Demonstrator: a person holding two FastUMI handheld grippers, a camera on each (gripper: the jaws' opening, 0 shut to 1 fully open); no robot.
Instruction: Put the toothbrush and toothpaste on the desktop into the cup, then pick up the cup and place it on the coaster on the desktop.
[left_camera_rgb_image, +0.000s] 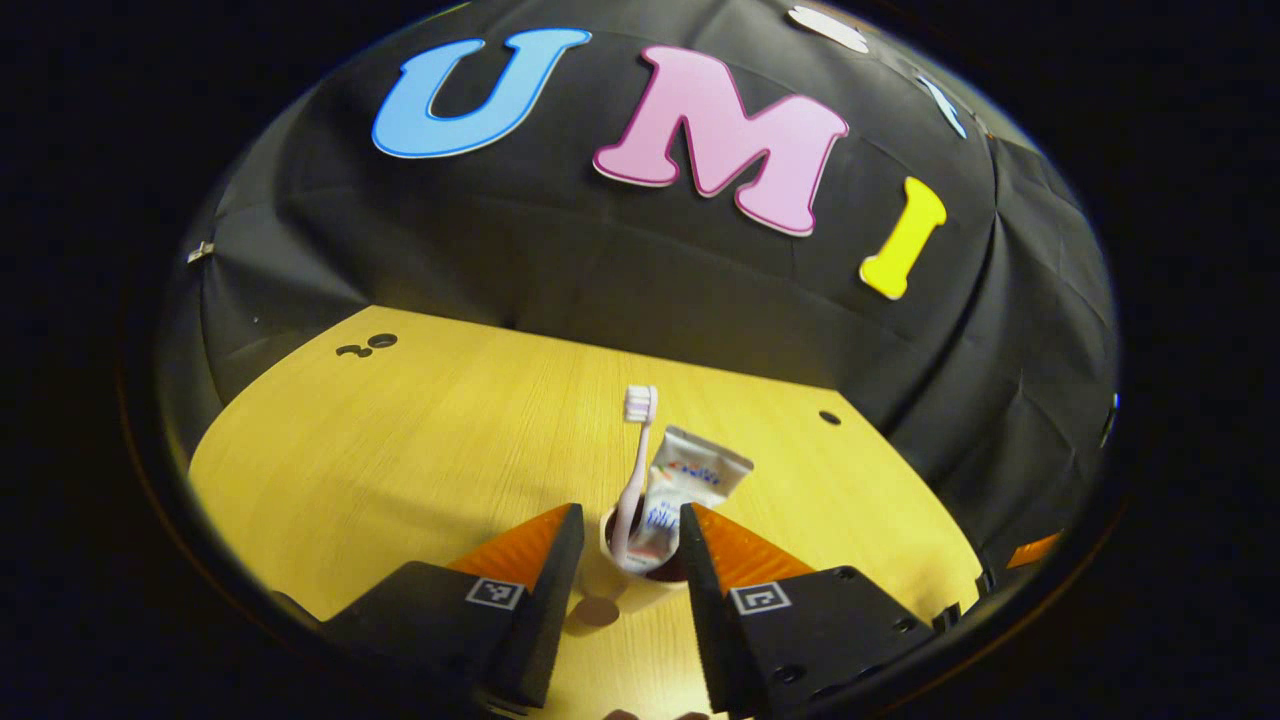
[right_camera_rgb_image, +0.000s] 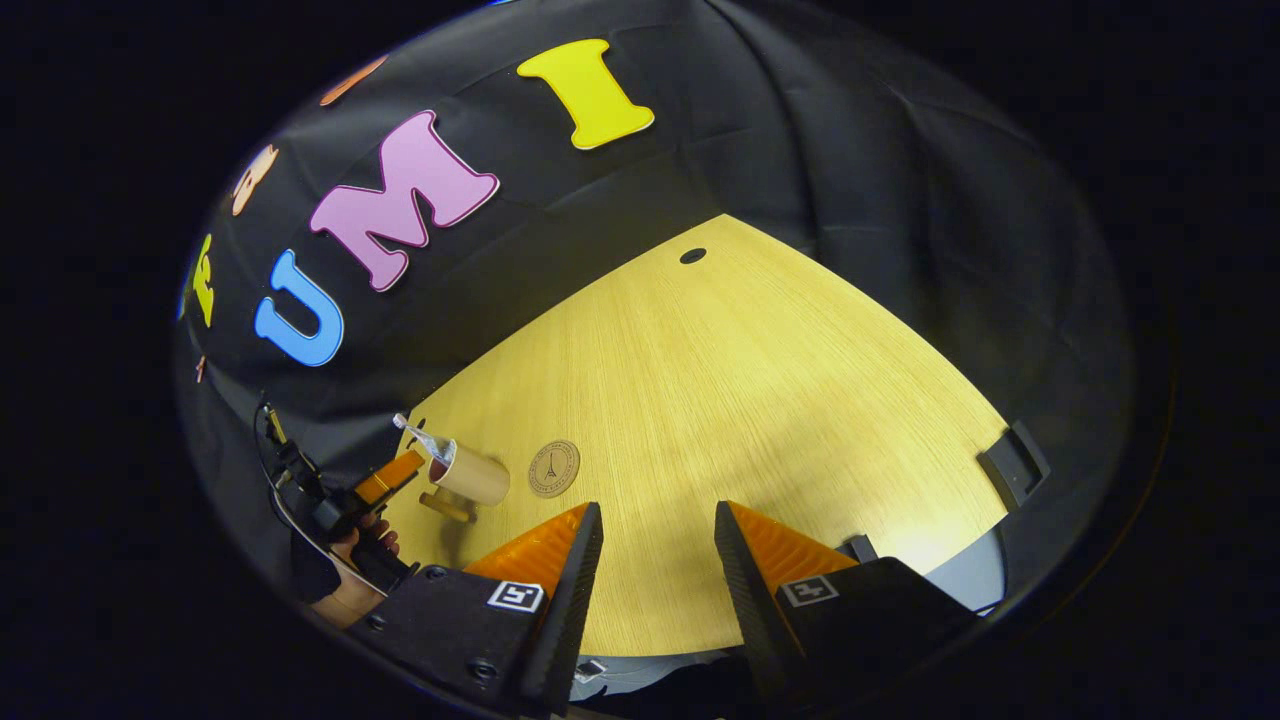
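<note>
1. In the left gripper view, the left gripper (left_camera_rgb_image: 632, 540) has its two fingers on either side of a pale cup (left_camera_rgb_image: 640, 580), pressing its rim from left and right; the cup's lower wall is hidden behind the fingers.
2. A pink-handled toothbrush (left_camera_rgb_image: 636, 470) stands in the cup, bristles up, with a white toothpaste tube (left_camera_rgb_image: 685, 490) leaning just beside it. Their lower ends are out of sight inside the cup.
3. In the right gripper view the same cup (right_camera_rgb_image: 470, 475) appears far off and tilted, held at the end of the left gripper (right_camera_rgb_image: 395, 475) above the wooden desktop (right_camera_rgb_image: 760, 400), casting a shadow beneath. A hand (right_camera_rgb_image: 360, 545) grips that tool, partly cut off at the picture's edge.
4. The round brown coaster (right_camera_rgb_image: 553, 468) lies flat on the desktop just beside the cup, bare; its stamped motif is too small to make out.
5. The right gripper (right_camera_rgb_image: 657, 540) has its jaws apart, nothing between them but desktop.
</note>
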